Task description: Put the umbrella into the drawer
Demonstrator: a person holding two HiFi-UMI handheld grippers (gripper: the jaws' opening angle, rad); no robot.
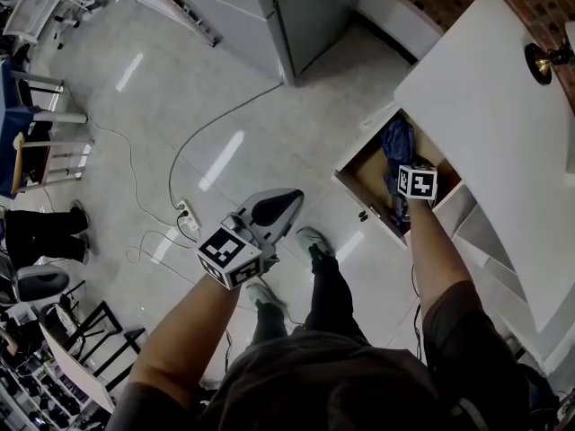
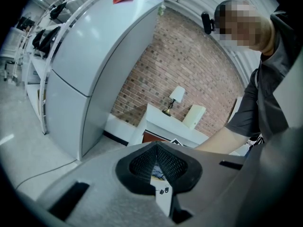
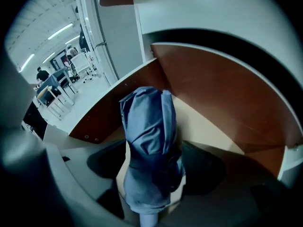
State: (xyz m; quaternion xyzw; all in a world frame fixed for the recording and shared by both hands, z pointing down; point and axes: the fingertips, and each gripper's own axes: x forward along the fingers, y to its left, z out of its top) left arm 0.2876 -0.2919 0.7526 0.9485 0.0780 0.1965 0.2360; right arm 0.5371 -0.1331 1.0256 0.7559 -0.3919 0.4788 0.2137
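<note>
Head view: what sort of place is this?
Probably a lab or workshop staged like a home: a refrigerator, a brick wall and a table lamp, yet a power strip lies on the floor.

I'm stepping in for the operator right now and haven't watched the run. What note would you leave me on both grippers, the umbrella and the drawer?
Left gripper: shut and empty, held to the side, away from the drawer.
Right gripper: pointing down into the open brown wooden drawer. Its jaws are wide apart, with the folded blue fabric umbrella between them but not clamped.
Done: the umbrella is inside the drawer. I can't tell whether it lies flat on the bottom.
Left: lift the right gripper clear without dragging the umbrella, then probably push the drawer shut.
</note>
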